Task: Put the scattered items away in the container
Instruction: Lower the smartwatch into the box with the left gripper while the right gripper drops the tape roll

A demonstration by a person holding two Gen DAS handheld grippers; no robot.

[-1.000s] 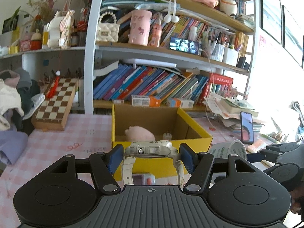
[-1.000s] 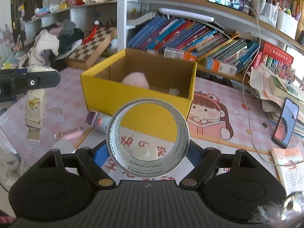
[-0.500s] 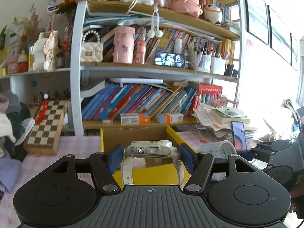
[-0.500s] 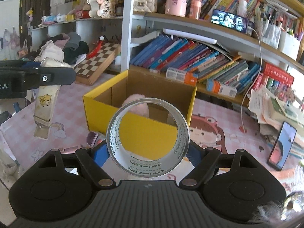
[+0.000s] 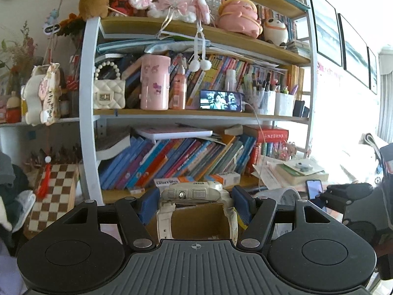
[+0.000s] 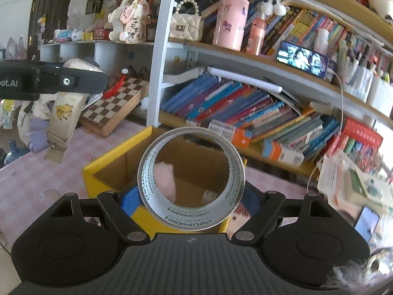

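Note:
My left gripper point(image 5: 194, 200) is shut on a cream-white digital watch point(image 5: 194, 191), held by its case with both straps hanging down. Behind the straps shows the brown inner wall of the yellow cardboard box point(image 5: 196, 221). My right gripper point(image 6: 190, 198) is shut on a clear tape roll point(image 6: 191, 218), held upright just above the near rim of the yellow box point(image 6: 109, 169). A pink fluffy item point(image 6: 165, 182) lies inside the box, seen through the roll. In the right wrist view the left gripper point(image 6: 52, 80) and the watch strap point(image 6: 61, 127) hang at upper left.
A bookshelf point(image 5: 172, 162) full of books stands behind the box. A chessboard point(image 6: 113, 105) leans at the left on the pink chequered table point(image 6: 32, 179). Papers point(image 6: 356, 179) and a phone point(image 6: 366, 222) lie at the right, clothes point(image 5: 9, 196) at the far left.
Both grippers have risen and moved forward toward the box. The left view tilted up toward the shelves; the tape roll now hangs over the box's near rim.

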